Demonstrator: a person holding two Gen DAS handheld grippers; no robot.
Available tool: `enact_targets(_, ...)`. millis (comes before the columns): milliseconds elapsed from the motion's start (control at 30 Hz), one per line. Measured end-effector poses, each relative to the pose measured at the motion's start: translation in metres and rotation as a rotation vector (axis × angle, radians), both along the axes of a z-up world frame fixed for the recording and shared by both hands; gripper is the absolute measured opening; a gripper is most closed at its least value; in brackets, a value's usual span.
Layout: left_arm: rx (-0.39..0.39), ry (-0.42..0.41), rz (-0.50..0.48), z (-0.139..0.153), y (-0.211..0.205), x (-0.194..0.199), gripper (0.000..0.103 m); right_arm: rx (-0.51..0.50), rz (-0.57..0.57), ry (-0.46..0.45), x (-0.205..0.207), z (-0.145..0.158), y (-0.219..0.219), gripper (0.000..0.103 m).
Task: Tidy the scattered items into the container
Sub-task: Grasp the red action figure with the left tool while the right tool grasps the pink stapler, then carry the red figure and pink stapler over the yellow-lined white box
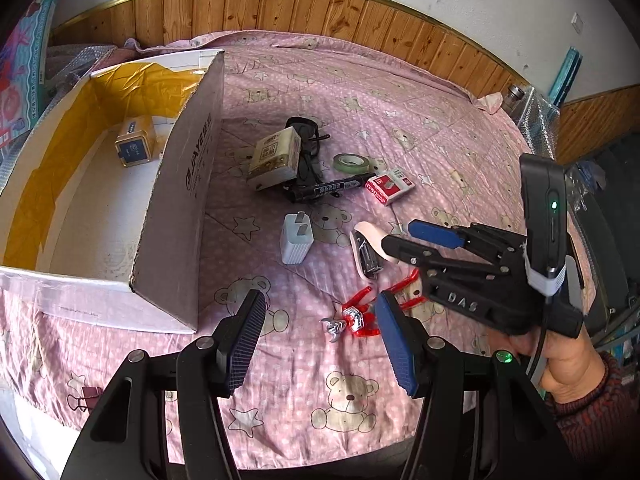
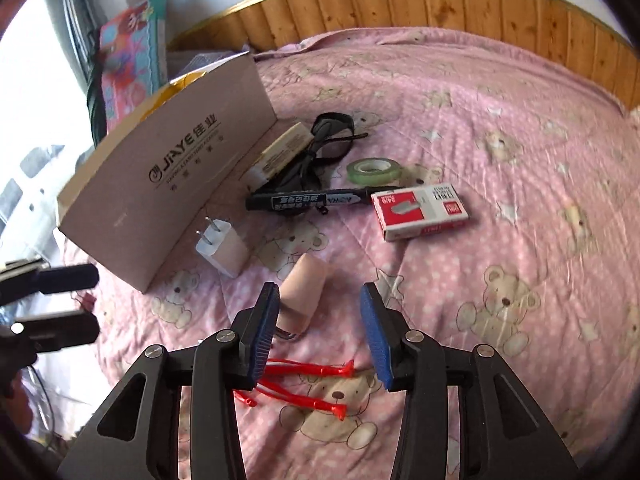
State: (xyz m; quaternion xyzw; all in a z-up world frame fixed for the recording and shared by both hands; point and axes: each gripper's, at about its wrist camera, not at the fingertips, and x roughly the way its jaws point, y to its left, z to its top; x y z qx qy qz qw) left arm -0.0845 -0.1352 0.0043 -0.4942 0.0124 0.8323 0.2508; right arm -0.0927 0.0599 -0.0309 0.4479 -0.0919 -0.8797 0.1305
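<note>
An open cardboard box (image 1: 180, 184) (image 2: 172, 184) stands at the left of the pink bear-print quilt (image 1: 328, 400), with a yellow tin (image 1: 136, 146) inside. Scattered beside it: a cream carton (image 1: 272, 158), black cable (image 2: 332, 136), green tape roll (image 1: 352, 162), black marker (image 2: 308, 200), red staples box (image 2: 420, 210), white charger plug (image 1: 297, 238), beige stapler (image 2: 302, 296) and red toy figure (image 1: 360, 312). My left gripper (image 1: 320, 340) hovers open just before the toy. My right gripper (image 2: 320, 334) is open above the quilt, the stapler just ahead of its left finger and the toy's red legs (image 2: 308, 384) beneath it.
A wooden headboard (image 1: 360, 12) runs along the far edge of the bed. A colourful carton (image 2: 132, 52) leans behind the box. A dark binder clip (image 1: 90, 396) lies near the quilt's left edge. A hand (image 1: 568, 364) holds the right gripper.
</note>
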Motion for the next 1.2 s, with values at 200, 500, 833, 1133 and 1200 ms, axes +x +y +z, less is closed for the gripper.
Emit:
enact_targets(200, -0.020, -0.041, -0.081, -0.015, 0.023, 0.001, 0.059, -0.234, -0.078, -0.082, 0.006, -0.009, 0.021, 0.045)
enact_targets(500, 0.001, -0.075, -0.028, -0.022, 0.007, -0.010, 0.059, -0.062, -0.004, -0.144, -0.035, -0.021, -0.042, 0.052)
enact_targets(833, -0.024, -0.077, -0.267, -0.063, 0.067, -0.003, 0.061, 0.016, -0.085, -0.125, -0.026, -0.013, 0.005, 0.028)
enact_targets(1133, -0.047, -0.088, -0.170, -0.076, 0.059, -0.006, 0.053, 0.000, -0.101, -0.109, -0.028, -0.022, 0.016, 0.030)
enact_targets(1200, -0.036, -0.078, -0.169, -0.075, 0.059, -0.005, 0.055, -0.012, -0.090, -0.117, -0.029, -0.023, 0.017, 0.028)
